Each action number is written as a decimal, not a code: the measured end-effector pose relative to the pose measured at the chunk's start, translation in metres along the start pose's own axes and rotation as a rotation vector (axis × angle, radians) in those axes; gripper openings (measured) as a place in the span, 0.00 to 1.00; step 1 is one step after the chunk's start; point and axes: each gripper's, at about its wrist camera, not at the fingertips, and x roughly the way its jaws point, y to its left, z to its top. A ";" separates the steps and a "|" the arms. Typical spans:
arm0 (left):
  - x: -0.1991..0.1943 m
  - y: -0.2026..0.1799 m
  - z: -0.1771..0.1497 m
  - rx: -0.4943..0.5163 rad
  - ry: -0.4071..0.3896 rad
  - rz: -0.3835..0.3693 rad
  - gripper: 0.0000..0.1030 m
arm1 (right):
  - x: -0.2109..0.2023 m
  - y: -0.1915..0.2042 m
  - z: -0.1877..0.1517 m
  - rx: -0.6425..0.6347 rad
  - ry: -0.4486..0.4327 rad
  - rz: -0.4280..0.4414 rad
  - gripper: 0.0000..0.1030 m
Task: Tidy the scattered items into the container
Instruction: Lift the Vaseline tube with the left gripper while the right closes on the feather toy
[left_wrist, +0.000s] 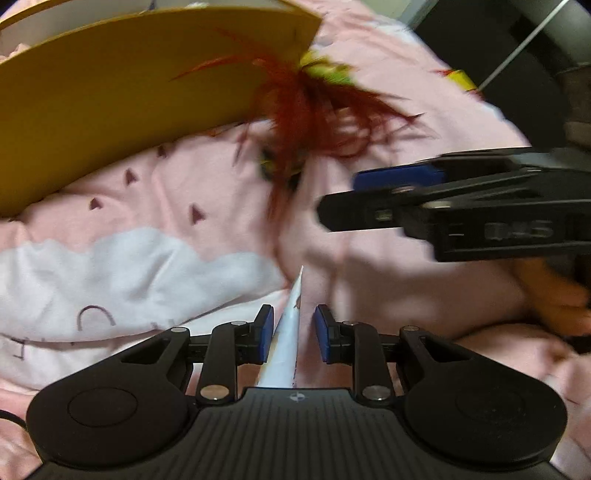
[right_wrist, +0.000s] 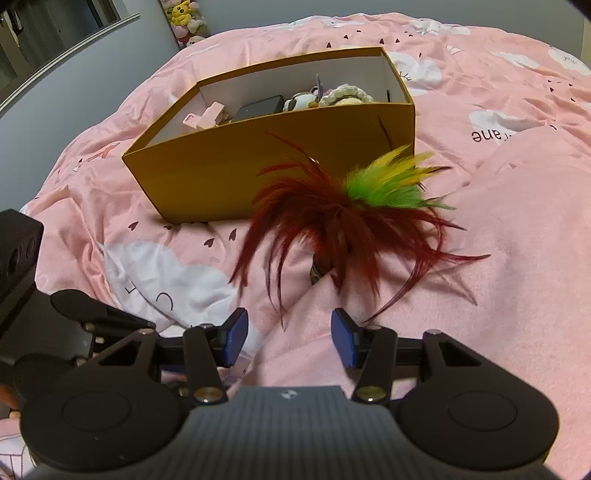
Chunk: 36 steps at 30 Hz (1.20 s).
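My left gripper (left_wrist: 294, 328), narrowly parted, straddles a blurred white pointed strip (left_wrist: 288, 332) aimed away at the dark-red-and-green feather tuft (right_wrist: 347, 218); my right gripper (right_wrist: 289, 334) gapes empty.

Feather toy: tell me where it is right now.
The feather toy lies on the pink bedspread, against the yellow box at its near right corner, just ahead of the right gripper.

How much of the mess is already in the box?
Several small things already lie in the yellow box. The left gripper has a white paper piece between its fingers. The feather toy is left on the pink blanket, with the right gripper open before it.
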 end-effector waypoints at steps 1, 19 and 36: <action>0.001 0.002 0.001 -0.013 -0.003 0.002 0.23 | 0.000 -0.001 0.000 0.002 0.000 0.002 0.52; -0.053 0.024 0.004 -0.190 -0.272 0.161 0.13 | 0.007 -0.003 0.020 -0.043 -0.078 -0.078 0.43; -0.070 0.028 0.015 -0.247 -0.450 0.275 0.13 | 0.046 -0.011 0.044 -0.022 -0.061 -0.115 0.15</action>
